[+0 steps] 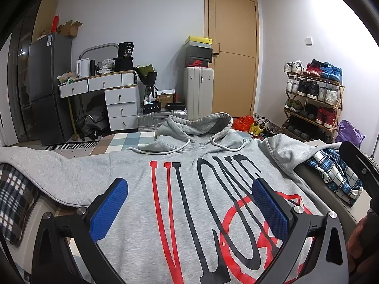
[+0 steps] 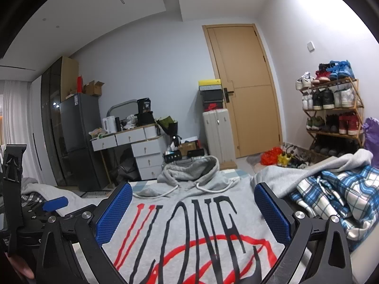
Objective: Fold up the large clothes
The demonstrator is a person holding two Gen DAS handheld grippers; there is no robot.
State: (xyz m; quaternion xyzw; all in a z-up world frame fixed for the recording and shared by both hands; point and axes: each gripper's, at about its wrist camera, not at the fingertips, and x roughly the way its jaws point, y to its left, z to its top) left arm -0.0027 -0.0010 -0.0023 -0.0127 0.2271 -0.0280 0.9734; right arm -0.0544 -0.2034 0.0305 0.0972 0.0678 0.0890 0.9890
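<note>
**Hoodie laid flat, both grippers spread above the front panel**

Grey fleece hooded sweatshirt with red and black chest lettering (image 1: 189,184) spread face up across the work surface, hood (image 1: 196,124) pointing away toward the tan wooden door (image 1: 233,54). White drawcords (image 1: 220,145) lying loose over the collar. Left sleeve (image 1: 59,172) extended outward over a dark plaid fleece blanket (image 1: 16,194); right sleeve (image 1: 277,151) draped toward a crumpled blue and white checked shirt (image 1: 336,175). Flat, face-up layout judged as the starting arrangement for folding: sleeves out, body panel smoothed, no fold yet made.

Left gripper (image 1: 189,208) positioned over the printed chest, blue textured pads (image 1: 109,210) held wide apart, nothing between them. Right gripper (image 2: 193,213) positioned likewise over the lettering, blue pads (image 2: 115,213) also spread wide, no fabric pinched. Contact with the cloth below either gripper not determinable from these views. Left gripper body visible at the left edge of the right wrist view, confirming side-by-side placement near the hem end of the garment.

Central, released posture judged as a pre-grasp stance: both tools aimed along the garment's length, sleeves within reach on either side. Probable first step: grasp at a sleeve or shoulder, then fold inward across the print. Risk point: checked shirt touching the right sleeve, liable to be caught up with it.
</note>
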